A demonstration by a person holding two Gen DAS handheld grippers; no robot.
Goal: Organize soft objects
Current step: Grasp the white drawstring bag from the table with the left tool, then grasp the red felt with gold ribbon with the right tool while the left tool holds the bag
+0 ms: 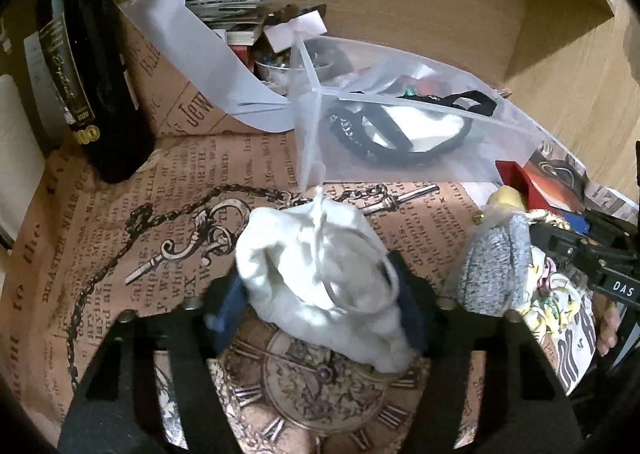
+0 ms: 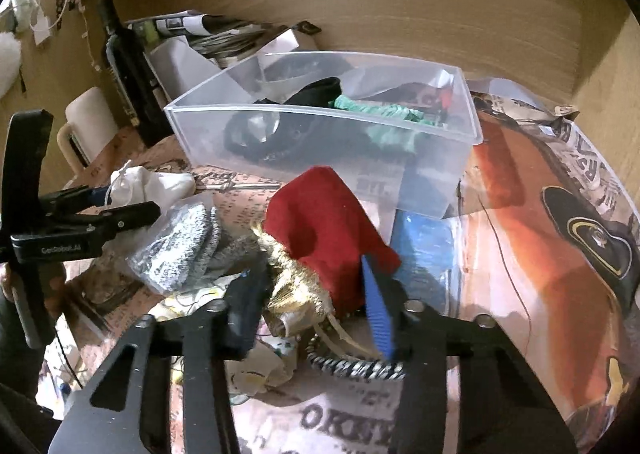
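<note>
Pouches [image 1: 320,278] [image 2: 328,238] — one per claw

From the left wrist we look forward and down, close over a white pouch [image 1: 320,274], toward the clear bin [image 1: 400,126]. From the right wrist we face that bin [image 2: 320,134] over a red pouch [image 2: 328,238]. Both views share the bin, a grey bag [image 1: 492,266] [image 2: 180,250] and a bottle [image 1: 88,66] [image 2: 128,70].

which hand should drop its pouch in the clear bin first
Probably right. The right tongs hold the red pouch directly before the clear bin. The left tongs hold the white pouch, apparently farther from it.
</note>
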